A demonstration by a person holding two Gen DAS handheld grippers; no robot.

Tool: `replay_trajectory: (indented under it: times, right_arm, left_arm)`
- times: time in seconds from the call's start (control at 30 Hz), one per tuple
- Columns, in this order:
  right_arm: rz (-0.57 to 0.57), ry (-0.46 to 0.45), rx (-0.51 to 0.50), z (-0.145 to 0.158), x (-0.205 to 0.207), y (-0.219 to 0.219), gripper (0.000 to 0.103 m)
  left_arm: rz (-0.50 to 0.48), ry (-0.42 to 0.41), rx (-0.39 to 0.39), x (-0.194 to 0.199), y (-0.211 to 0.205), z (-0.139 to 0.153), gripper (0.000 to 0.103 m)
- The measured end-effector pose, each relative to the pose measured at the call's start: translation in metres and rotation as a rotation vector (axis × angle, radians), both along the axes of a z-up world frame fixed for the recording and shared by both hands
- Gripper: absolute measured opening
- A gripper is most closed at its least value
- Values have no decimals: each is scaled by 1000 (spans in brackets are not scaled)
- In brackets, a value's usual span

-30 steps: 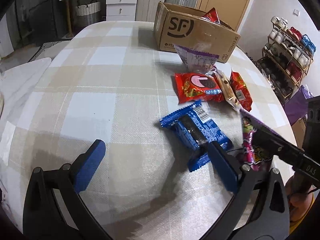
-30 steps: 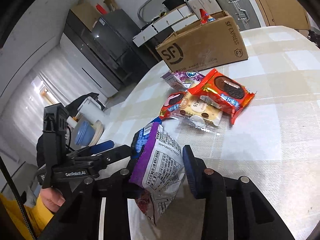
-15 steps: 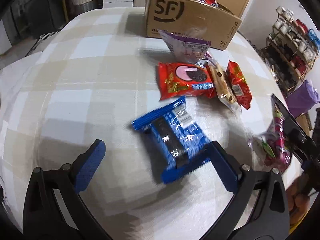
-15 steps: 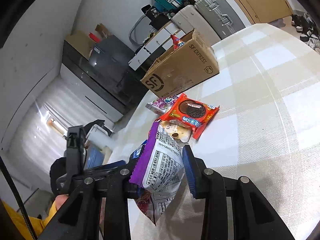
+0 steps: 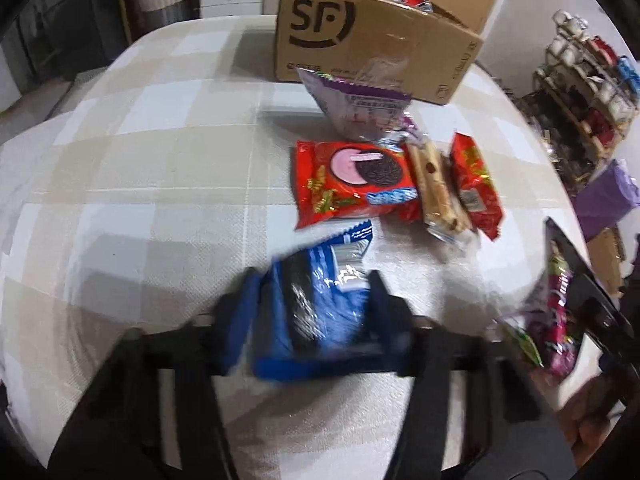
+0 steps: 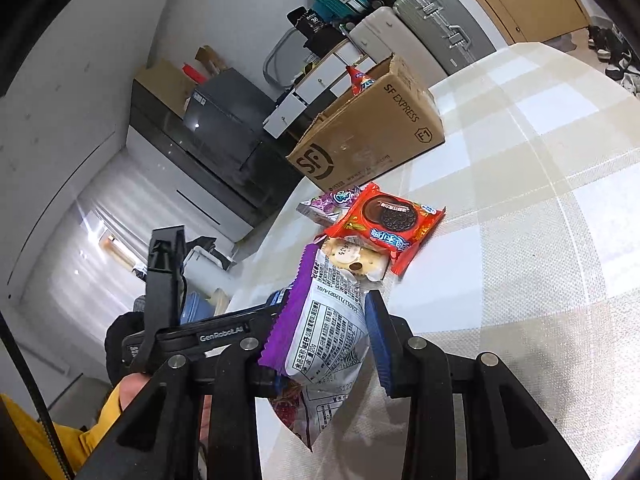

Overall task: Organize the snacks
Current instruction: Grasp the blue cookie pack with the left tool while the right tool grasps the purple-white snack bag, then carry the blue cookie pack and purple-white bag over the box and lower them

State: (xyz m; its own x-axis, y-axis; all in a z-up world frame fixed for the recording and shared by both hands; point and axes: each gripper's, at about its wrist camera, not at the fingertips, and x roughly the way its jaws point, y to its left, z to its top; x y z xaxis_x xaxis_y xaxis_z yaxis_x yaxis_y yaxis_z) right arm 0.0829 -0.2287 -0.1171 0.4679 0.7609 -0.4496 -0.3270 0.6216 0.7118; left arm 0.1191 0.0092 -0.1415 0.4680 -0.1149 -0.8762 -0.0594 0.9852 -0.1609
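Now my left gripper (image 5: 312, 300) is clamped on a crinkled blue cookie packet (image 5: 320, 300), near the cardboard box (image 5: 372, 40); my right gripper (image 6: 324, 340) pinches a purple-edged packet (image 6: 320, 332).

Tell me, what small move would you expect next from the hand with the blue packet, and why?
Probably a lift. The left gripper has its pads either side of the blue packet, which seems to rest on the table. The box beyond already holds a snack, so raising it clear likely comes first.

"SF EXPRESS" on box (image 6: 372, 136), "GenRobot.AI" on left gripper (image 6: 221, 337)
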Motion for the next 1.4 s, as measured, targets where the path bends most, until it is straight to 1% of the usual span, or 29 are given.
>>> replay_trajectory:
  times: [0.13,0.23,0.43,0.63,0.87,1.0,1.13,1.23,1.4]
  right_arm:
    - [-2,-5,-4,0,1,0,34]
    - [2,-13,-12,1,0,2,34]
    - [-15,-28,-31,5,-2,2,34]
    - [-22,-39,-41,18,-7,3,34]
    - [-7,-114,-49,59,-15,14,34]
    - [8,-132,-54,76,-19,20,34]
    - [8,-149,-55,90,-22,27,34]
    - [12,-164,-55,103,-21,32,34]
    - [23,-218,-59,140,-14,41,34]
  left_arm:
    - [-58,-42,56,-14,-6,6,41]
    - [-82,-74,76,-23,-9,14,41]
    - [-81,-125,69,-38,-8,36,41]
    - [-92,-187,61,-60,-6,63,41]
    - [-88,-250,16,-78,4,87,41]
    - [-71,-286,-12,-95,13,100,41]
    - [-77,-317,-34,-108,23,113,41]
    - [-81,-349,-40,-115,31,128,41]
    - [-78,-391,-58,-116,44,157,41]
